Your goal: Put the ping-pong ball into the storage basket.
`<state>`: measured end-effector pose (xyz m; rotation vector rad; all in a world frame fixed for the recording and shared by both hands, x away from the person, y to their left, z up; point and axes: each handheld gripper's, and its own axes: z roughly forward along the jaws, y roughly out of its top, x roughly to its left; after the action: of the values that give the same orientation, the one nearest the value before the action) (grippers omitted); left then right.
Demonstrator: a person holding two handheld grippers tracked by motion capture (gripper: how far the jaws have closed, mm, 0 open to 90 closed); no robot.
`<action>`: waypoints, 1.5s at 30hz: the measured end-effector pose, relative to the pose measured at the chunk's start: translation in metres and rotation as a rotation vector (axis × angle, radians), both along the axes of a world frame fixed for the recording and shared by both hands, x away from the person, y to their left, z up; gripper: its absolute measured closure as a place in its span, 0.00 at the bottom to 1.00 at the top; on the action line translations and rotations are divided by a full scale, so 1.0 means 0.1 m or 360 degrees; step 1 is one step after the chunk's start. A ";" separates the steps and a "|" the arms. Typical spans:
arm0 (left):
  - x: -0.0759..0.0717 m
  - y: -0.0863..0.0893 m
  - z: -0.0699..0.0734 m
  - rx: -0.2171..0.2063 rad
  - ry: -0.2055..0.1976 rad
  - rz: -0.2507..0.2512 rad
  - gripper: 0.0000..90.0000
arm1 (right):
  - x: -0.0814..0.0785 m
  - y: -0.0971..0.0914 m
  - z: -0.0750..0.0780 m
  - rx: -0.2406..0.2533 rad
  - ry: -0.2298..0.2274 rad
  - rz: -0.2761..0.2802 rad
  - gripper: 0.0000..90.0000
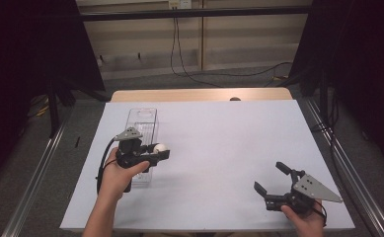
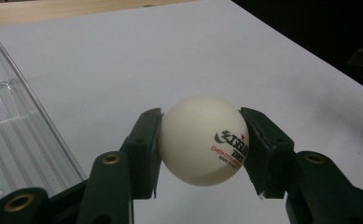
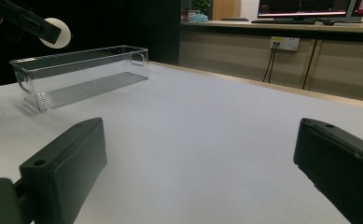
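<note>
A white ping-pong ball point(image 2: 202, 140) with a printed logo is clamped between the two black jaws of my left gripper point(image 2: 201, 148). In the high view that left gripper point(image 1: 159, 150) hovers at the left of the table with the ball point(image 1: 160, 147), just beside the right wall of a long clear plastic bin point(image 1: 142, 129). In the right gripper view the ball point(image 3: 58, 32) hangs above the bin point(image 3: 83, 74), which looks empty. My right gripper point(image 1: 269, 176) rests low near the front right of the table, jaws wide apart with nothing between them.
A white sheet point(image 1: 219, 148) covers the table, with a wooden strip point(image 1: 199, 95) along the far edge. Cables point(image 1: 189, 69) run across the floor behind. A metal rail point(image 1: 347, 163) runs along the right side.
</note>
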<state>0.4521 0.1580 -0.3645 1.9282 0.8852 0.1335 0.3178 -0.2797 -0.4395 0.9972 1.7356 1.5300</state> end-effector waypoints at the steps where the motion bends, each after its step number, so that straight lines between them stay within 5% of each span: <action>1: 0.01 0.01 0.00 -0.0010 -0.0001 0.0000 0.57 | 0.00 0.00 0.00 -0.0004 -0.0001 0.0004 0.02; 45: 0.08 0.13 0.01 0.0007 -0.0024 0.0061 0.57 | 0.00 -0.01 0.00 -0.0006 0.0000 0.0000 0.02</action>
<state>0.4604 0.1711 -0.3639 1.9122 0.9126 0.1728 0.3175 -0.2804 -0.4391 0.9951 1.7379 1.5260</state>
